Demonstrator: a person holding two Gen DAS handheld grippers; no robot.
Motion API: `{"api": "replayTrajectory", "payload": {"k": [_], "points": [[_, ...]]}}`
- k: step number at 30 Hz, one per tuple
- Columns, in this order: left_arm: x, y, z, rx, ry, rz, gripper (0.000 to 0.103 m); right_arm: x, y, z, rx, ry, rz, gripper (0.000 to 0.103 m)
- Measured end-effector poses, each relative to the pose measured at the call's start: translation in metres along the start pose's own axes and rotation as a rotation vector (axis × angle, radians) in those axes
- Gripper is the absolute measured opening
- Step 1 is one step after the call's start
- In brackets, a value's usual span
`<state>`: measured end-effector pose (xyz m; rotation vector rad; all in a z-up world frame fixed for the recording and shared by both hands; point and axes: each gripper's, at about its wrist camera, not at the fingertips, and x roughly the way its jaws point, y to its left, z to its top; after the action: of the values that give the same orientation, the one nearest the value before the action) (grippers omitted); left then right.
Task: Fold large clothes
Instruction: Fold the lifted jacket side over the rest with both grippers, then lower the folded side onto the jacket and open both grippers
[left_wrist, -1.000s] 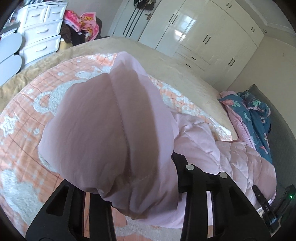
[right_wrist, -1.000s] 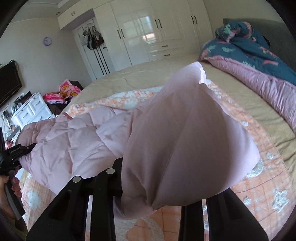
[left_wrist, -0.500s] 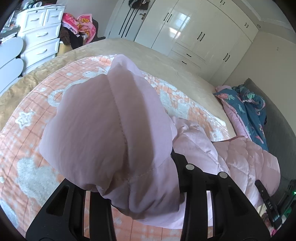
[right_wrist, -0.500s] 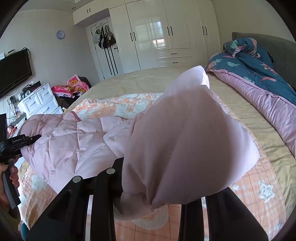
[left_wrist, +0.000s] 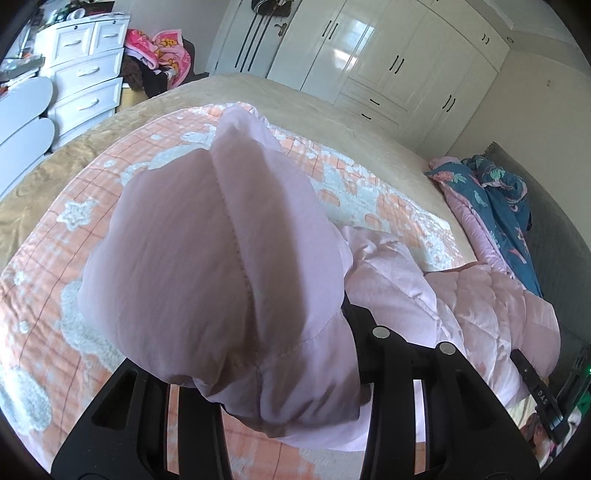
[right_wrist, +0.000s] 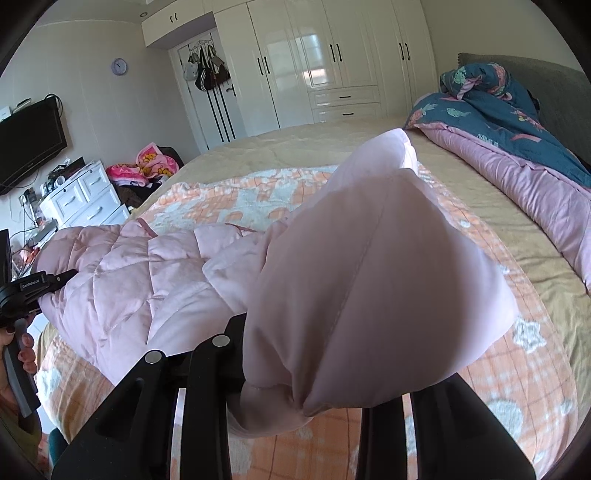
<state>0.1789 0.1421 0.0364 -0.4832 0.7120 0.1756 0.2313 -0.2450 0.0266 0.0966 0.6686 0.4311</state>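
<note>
In the left wrist view, your left gripper (left_wrist: 280, 391) stays clenched on a bunched end of the pink quilted coat (left_wrist: 461, 295), and it has carried that end further over the peach blanket (left_wrist: 55, 266), toward the white wardrobe. In the right wrist view, your right gripper (right_wrist: 295, 398) likewise grasps the coat's other end above the blanket, having travelled alongside, so the fold looks under way but not yet laid down.
</note>
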Motion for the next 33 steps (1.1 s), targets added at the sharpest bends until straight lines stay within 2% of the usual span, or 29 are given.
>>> {"api": "replayTrajectory", "payload": {"k": [12, 23, 28, 33], "points": [[-0.007, 0.013, -0.035, 0.024, 0.034, 0.027, 0.033, -0.007, -0.011, -0.045, 0.066, 0.055, -0.015, 0.031], [-0.004, 0.025, -0.056, 0.02, 0.053, 0.034, 0.037, 0.004, -0.026, -0.077, 0.165, 0.123, -0.032, 0.036], [0.0, 0.031, -0.064, 0.02, 0.063, 0.046, 0.042, 0.009, -0.037, -0.082, 0.246, 0.172, -0.024, 0.047], [-0.002, 0.034, -0.067, 0.029, 0.072, 0.051, 0.049, 0.001, -0.042, -0.087, 0.281, 0.189, -0.013, 0.068]]}}
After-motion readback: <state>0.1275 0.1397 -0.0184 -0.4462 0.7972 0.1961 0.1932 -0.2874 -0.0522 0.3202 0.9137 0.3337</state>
